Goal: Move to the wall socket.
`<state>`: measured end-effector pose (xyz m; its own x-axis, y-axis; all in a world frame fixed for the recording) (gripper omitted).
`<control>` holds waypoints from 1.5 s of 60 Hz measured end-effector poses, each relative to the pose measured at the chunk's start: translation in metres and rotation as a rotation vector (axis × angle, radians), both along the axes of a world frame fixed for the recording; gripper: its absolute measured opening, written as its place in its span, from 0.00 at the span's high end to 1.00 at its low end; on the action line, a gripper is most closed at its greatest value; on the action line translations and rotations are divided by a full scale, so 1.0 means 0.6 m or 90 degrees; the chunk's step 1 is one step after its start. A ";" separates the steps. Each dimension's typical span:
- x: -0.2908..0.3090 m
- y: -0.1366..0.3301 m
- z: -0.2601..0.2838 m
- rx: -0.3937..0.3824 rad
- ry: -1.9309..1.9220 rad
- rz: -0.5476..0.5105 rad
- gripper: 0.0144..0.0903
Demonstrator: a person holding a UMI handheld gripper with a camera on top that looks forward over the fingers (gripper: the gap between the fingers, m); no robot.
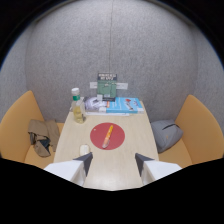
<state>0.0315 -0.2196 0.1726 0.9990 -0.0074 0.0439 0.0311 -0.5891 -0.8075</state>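
Searching for wall socket: none clearly visible on the grey wall (pixel 150 60).
Gripper (pixel 113 161): fingers spread wide, holding nothing, hovering over the table (pixel 135 140).
Ahead: red plate (pixel 107 135), bottle (pixel 77 106), books (pixel 125 105).

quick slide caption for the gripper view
Open gripper hovers over a booth table with a red plate, bottle and books.

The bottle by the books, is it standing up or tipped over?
Standing up. The bottle rests on the table, cap on top. The open gripper is away from it.
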 end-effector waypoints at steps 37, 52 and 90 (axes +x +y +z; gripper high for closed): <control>0.162 0.345 -0.055 0.037 0.008 0.020 0.05; 0.186 0.552 -0.058 0.092 0.006 0.035 0.06; 0.166 0.942 -0.098 0.161 0.023 0.036 0.06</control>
<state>0.1309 0.3456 0.1136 0.9990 0.0421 0.0122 0.0268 -0.3669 -0.9299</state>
